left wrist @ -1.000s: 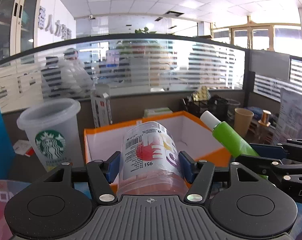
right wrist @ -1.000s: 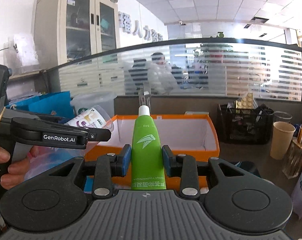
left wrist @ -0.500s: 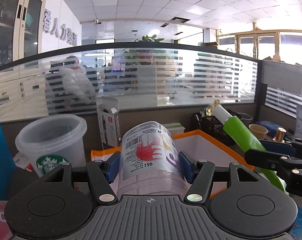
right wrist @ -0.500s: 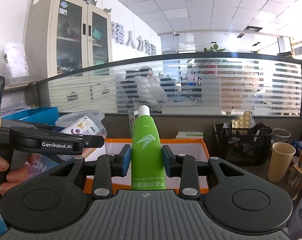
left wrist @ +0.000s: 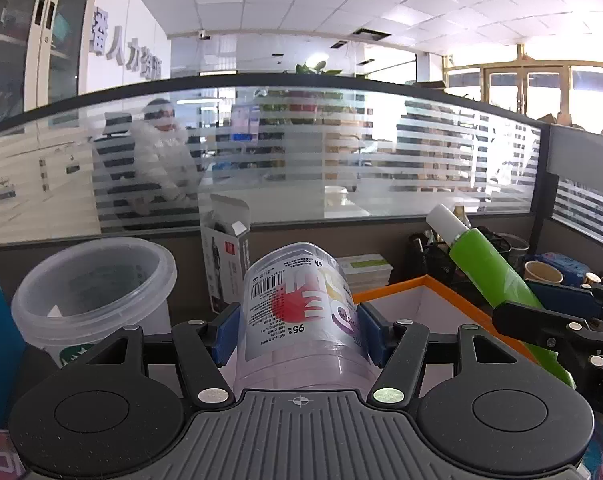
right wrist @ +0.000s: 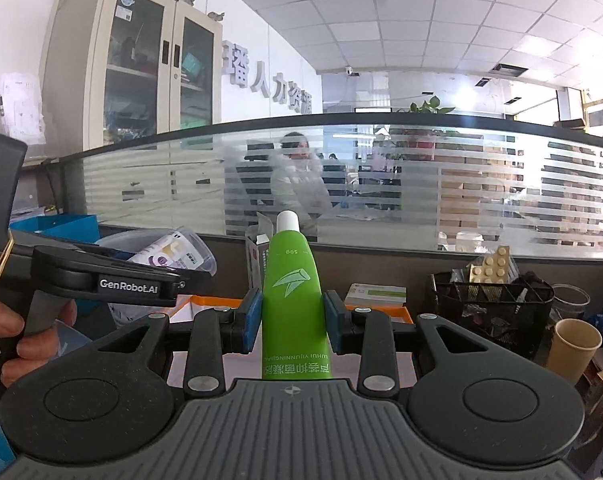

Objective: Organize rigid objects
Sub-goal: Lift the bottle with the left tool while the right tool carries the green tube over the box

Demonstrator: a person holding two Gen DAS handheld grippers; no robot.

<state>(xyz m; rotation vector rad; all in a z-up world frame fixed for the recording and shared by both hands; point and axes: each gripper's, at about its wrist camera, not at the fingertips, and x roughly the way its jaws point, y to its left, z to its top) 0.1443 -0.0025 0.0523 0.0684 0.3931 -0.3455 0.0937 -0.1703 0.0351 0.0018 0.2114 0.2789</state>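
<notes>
Now jar (left wrist: 301,312) between left tool (left wrist: 297,332) pads, tube (right wrist: 293,304) between right tool (right wrist: 291,320) pads

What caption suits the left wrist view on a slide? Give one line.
Left tongs grip a clear labelled jar; green tube at right, above the orange-rimmed box.

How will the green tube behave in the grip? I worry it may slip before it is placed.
The green tube looks glossy, so it may slide between the right gripper pads. It is pinched low, cap end far out, so it might pivot. Probably light.

Bright daylight, blown-out windows (left wrist: 541,92) right; heavy fisheye edge warping; sharp focus.
</notes>
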